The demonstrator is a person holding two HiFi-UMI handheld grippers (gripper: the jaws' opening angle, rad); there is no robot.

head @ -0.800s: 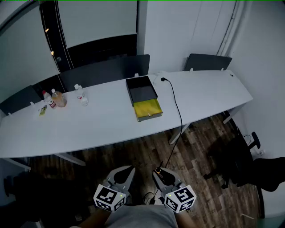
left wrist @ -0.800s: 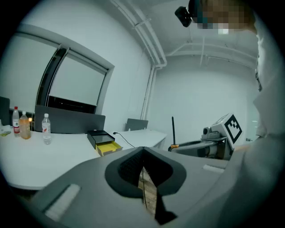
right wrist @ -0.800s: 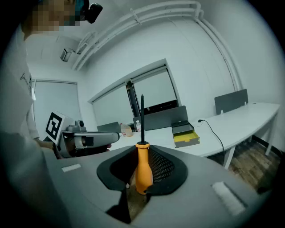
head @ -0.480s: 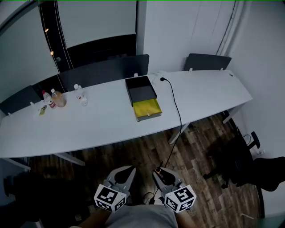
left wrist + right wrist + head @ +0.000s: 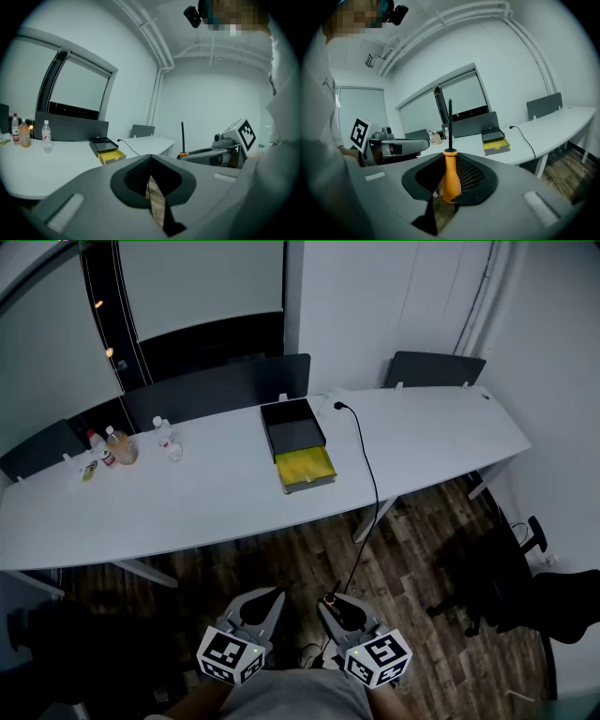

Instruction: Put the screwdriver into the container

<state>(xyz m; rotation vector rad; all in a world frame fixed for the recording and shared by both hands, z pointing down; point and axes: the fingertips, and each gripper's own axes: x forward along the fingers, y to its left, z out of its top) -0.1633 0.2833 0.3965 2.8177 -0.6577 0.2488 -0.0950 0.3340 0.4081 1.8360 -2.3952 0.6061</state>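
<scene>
Screwdriver [image 5: 450, 178] upright in clenched right gripper [image 5: 452, 161] (orange handle, dark shaft); left gripper [image 5: 150, 168] clenched, empty.

Office: long white desk [image 5: 216, 498], divider screens [image 5: 217, 390].

Room seen from above. A long white desk with a curved front edge [image 5: 234, 507] stands over a dark wood-plank floor [image 5: 412, 549]. Dark grey partition screens [image 5: 220, 390] rise along its far edge, with a separate grey screen [image 5: 436, 367] to the right. Behind them, a black-framed window [image 5: 202, 282] is pale above and dark along its foot (small lamp reflections show in the black frame at left). Plain white walls [image 5: 375, 306] carry thin white pipes [image 5: 483, 292]. A black office chair [image 5: 534, 592] stands on the floor at right. The light is dim, cool and even.
</scene>
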